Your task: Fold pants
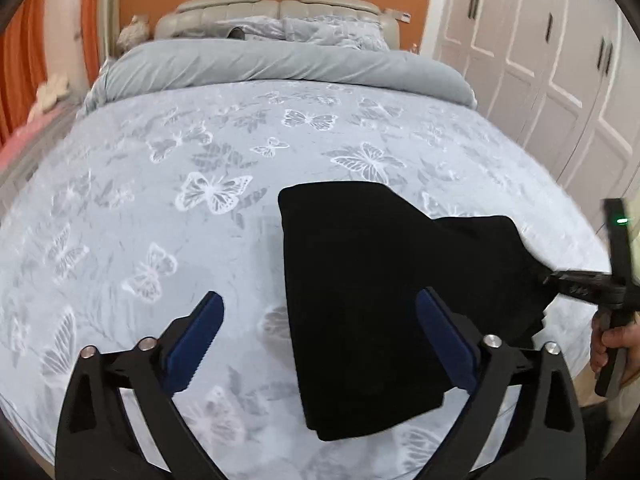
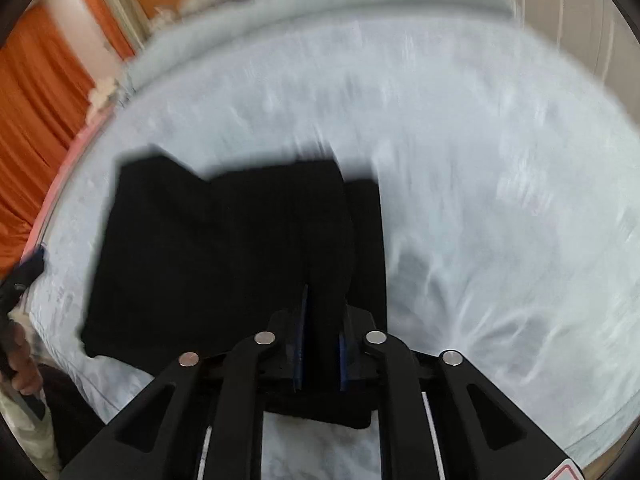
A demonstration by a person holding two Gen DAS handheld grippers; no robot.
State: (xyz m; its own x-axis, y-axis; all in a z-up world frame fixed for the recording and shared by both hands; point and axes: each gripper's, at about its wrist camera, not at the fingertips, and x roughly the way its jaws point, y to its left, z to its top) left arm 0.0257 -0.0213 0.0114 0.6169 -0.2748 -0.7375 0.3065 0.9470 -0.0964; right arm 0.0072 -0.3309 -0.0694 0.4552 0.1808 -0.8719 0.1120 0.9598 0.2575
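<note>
Pants (image 1: pixel 360 280) lying partly folded near the bed's (image 1: pixel 160 200) front edge, right gripper (image 2: pixel 320 344) clamping a fold of them, left gripper (image 1: pixel 320 332) hovering spread wide over their left side.

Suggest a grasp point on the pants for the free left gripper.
The pants lie partly folded on the bed; the right gripper pinches one edge. The left gripper is open above the opposite near corner. Likely best: pinch that near-left corner, coming low from the foot of the bed, since its straight stacked edge overhangs nothing.
</note>
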